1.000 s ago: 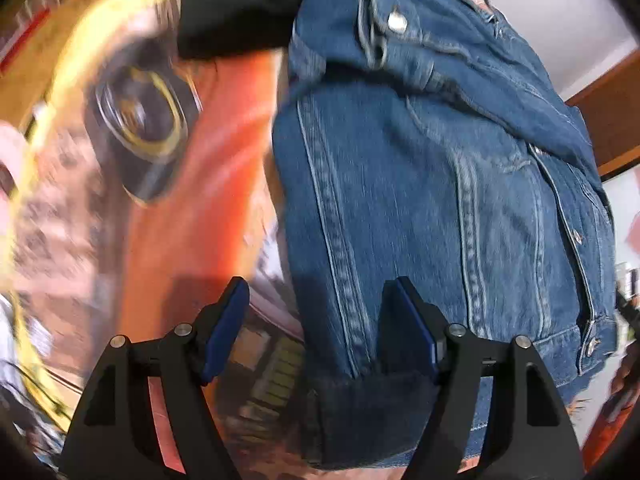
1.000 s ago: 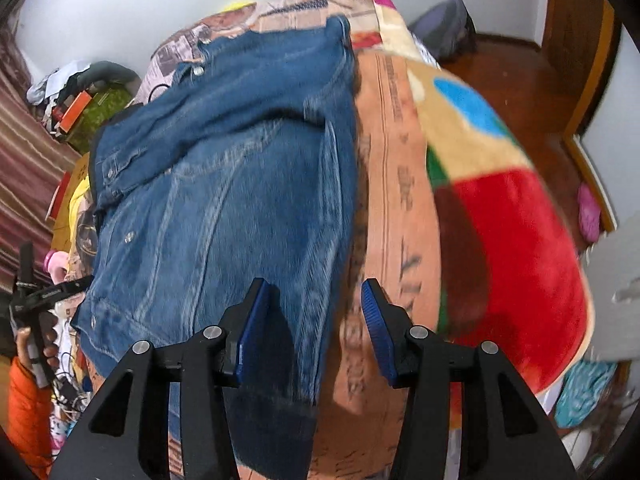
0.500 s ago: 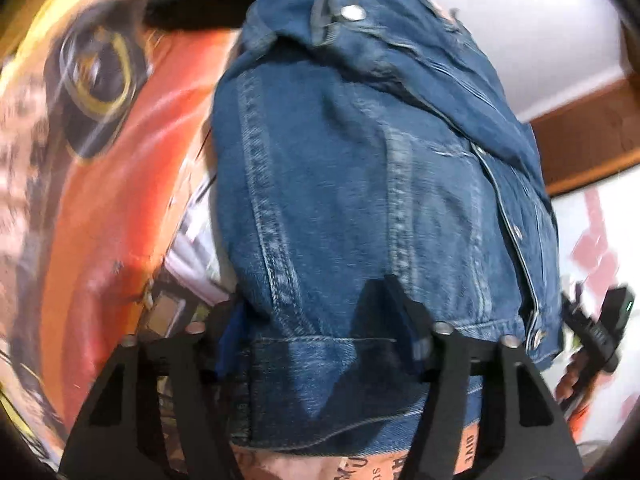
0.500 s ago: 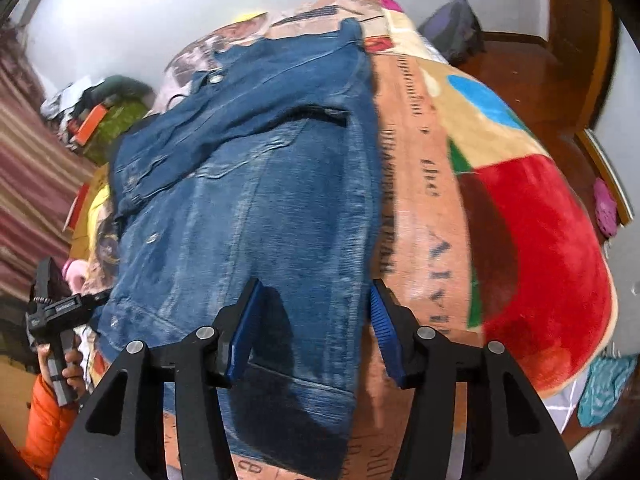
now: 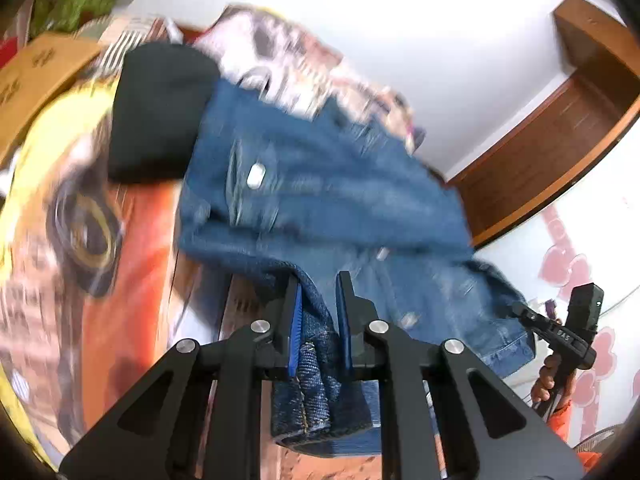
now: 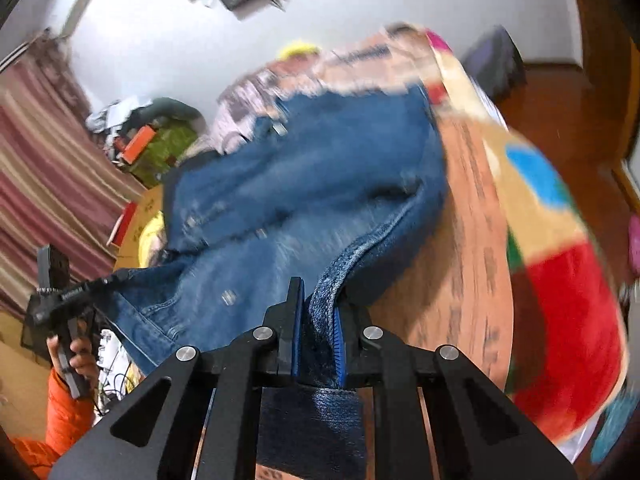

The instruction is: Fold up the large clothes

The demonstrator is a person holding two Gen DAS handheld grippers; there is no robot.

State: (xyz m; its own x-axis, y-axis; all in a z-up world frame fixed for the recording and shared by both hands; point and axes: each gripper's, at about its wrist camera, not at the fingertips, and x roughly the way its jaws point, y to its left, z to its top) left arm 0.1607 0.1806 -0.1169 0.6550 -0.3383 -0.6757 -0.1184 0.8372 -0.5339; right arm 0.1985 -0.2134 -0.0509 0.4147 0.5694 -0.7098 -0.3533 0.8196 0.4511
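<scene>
With both the left gripper point(image 5: 318, 312) and right gripper point(image 6: 318, 320) clamped on the denim jacket point(image 5: 320, 184) hem, uneven lifting may skew the fold over the bed point(image 6: 480, 240).

Both grippers point(image 5: 318, 320) point(image 6: 316, 328) now clamped on jacket hem point(image 5: 312, 360)

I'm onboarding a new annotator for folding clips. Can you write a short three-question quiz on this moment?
1. True or false: both grippers are shut on the denim jacket.
2. What lies at the jacket's far left corner in the left wrist view?
A. a black garment
B. a white towel
C. a green bottle
3. Fill in: the jacket lies on a colourful printed ____.

Key
1. True: the left gripper and the right gripper each pinch a hem corner.
2. A, the black garment.
3. Blanket.
</scene>
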